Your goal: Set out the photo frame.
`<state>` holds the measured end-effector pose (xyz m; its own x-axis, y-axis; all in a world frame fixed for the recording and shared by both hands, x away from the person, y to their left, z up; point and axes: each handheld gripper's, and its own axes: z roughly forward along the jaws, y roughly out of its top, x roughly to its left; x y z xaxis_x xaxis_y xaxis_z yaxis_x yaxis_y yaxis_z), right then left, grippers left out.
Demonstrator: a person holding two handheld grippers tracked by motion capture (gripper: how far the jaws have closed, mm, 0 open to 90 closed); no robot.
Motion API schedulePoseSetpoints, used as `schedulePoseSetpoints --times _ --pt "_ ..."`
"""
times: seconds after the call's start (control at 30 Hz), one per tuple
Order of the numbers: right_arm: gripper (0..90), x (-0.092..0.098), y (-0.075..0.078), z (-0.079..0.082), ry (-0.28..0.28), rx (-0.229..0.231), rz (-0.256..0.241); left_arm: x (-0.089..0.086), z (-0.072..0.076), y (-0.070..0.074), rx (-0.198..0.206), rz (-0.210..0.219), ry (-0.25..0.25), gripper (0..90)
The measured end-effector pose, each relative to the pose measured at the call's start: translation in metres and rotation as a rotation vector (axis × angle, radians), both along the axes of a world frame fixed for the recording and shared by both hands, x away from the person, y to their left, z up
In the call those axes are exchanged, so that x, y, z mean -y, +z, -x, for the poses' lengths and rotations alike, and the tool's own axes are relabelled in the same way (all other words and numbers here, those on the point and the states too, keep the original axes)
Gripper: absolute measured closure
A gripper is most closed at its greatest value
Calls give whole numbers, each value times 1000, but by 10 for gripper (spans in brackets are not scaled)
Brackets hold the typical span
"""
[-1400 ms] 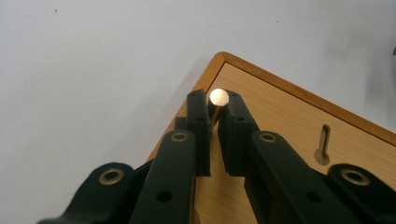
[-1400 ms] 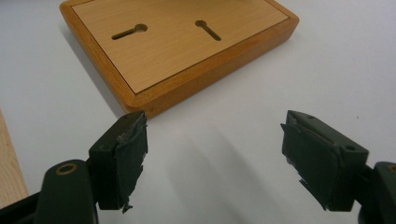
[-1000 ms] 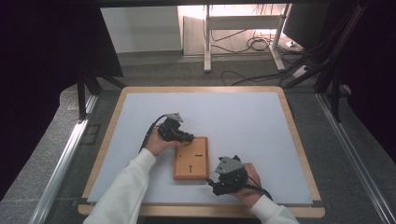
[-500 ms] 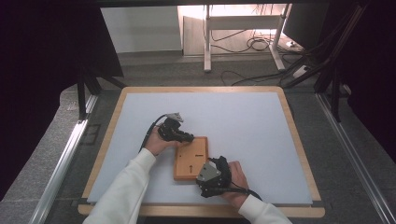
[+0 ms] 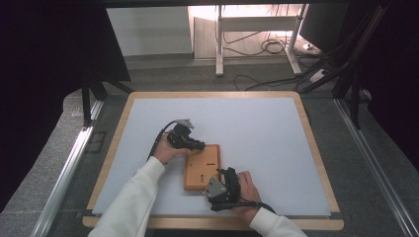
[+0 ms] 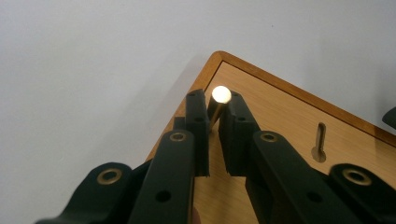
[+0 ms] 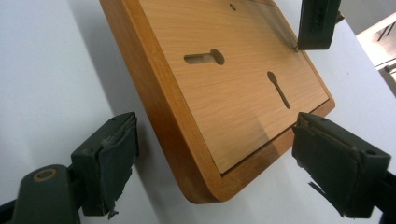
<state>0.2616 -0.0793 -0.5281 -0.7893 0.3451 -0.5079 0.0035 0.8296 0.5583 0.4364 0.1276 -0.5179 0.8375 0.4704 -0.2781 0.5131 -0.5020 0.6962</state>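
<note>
Two grippers work the wooden board (image 5: 201, 168): the left gripper (image 6: 214, 123) clamps a brass pin (image 6: 220, 95) at its far corner, while the right gripper (image 7: 212, 158), jaws spread, straddles the near corner, unclamped.

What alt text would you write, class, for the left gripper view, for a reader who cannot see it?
The left gripper, its two black jaws nearly closed, grips a small brass pin standing at the corner of a wooden board. The board has a keyhole-shaped slot and lies on a pale grey table.
</note>
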Motion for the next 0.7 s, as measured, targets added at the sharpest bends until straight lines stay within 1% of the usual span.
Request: schedulePoseSetpoints --times 0.07,0.17,0.2,0.27,0.3,0.33,0.37,0.4,0.47,0.6,0.63,0.7 --pt "148 0 0 0 1 -6 -1 0 0 0 -7 10 4 827" --pt "149 1 0 0 0 4 -2 0 -1 -1 -11 13 4 828" --pt "155 1 -1 -1 -9 11 -11 0 -1 -1 -11 13 4 827" --pt "166 3 0 -2 -15 6 -24 0 -1 -1 -12 13 3 827" --pt "168 4 1 -2 -24 15 -27 -1 -1 -1 -14 16 4 827" --pt "174 4 1 -3 -23 19 -28 -1 -2 -1 -12 11 -1 828" --pt "178 4 1 -3 -21 22 -30 -2 -2 -1 -16 15 1 829" --pt "179 4 1 -2 -21 35 -30 -2 -2 -1 -18 18 2 829" --pt "187 3 1 -1 -10 47 -21 -2 -3 -1 -22 19 0 826" --pt "190 1 0 0 -7 73 -10 -2 -3 -1 -24 19 2 828" --pt "191 1 0 0 -6 83 -15 -2 -3 -2 -24 21 4 829" --pt "214 0 0 1 0 103 -6 -2 -3 -2 -27 27 10 831"
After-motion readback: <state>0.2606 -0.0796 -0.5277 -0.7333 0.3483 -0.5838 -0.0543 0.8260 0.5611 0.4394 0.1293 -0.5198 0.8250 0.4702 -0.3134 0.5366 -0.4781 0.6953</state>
